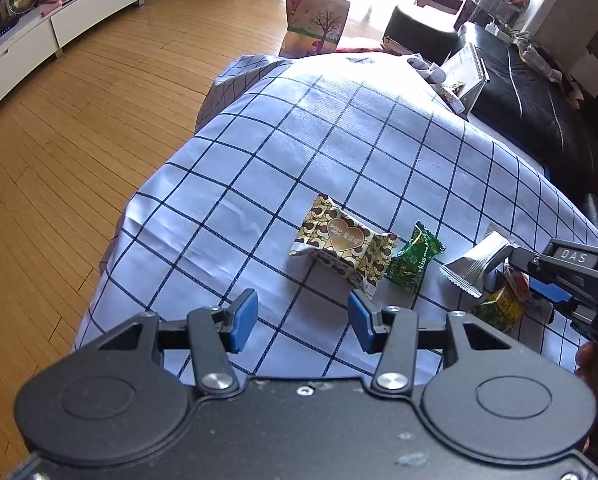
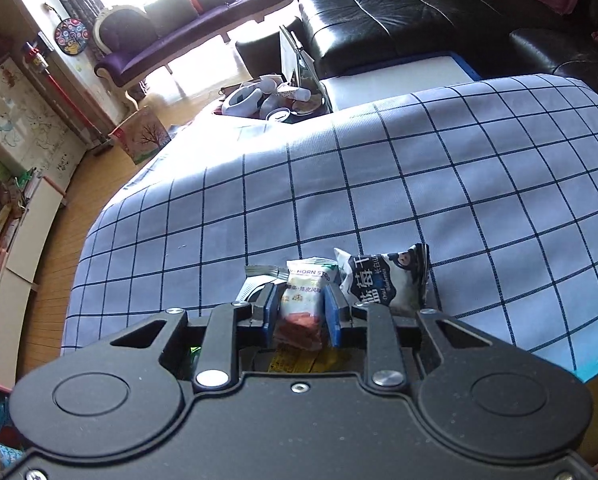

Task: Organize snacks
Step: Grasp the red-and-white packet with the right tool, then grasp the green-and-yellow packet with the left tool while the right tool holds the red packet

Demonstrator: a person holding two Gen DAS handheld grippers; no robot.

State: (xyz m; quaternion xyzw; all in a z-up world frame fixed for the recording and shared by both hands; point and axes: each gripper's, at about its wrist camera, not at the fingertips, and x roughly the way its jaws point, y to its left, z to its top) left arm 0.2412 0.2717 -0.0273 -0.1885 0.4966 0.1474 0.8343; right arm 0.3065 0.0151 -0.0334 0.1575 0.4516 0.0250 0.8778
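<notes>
My left gripper (image 1: 303, 320) is open over the checked cloth with nothing between its blue pads. Just beyond it lie a gold-and-brown heart-print snack (image 1: 341, 246) and a green candy (image 1: 413, 262). Further right are a silver packet (image 1: 475, 264) and a yellow-green packet (image 1: 499, 306). My right gripper (image 2: 301, 312) is shut on a white-and-orange strip snack pack (image 2: 303, 300), and it shows at the right edge of the left wrist view (image 1: 519, 276). A black-and-white blueberry pack (image 2: 383, 280) lies right of it and a silver packet (image 2: 255, 278) left of it.
The checked tablecloth (image 1: 299, 140) drops off to a wooden floor (image 1: 79, 140) on the left. A picture-printed paper bag (image 1: 315, 24) stands past the far end. A desk calendar (image 1: 465, 68) and white socks (image 2: 247, 98) sit at the far edge. A black sofa (image 2: 399, 12) lies beyond.
</notes>
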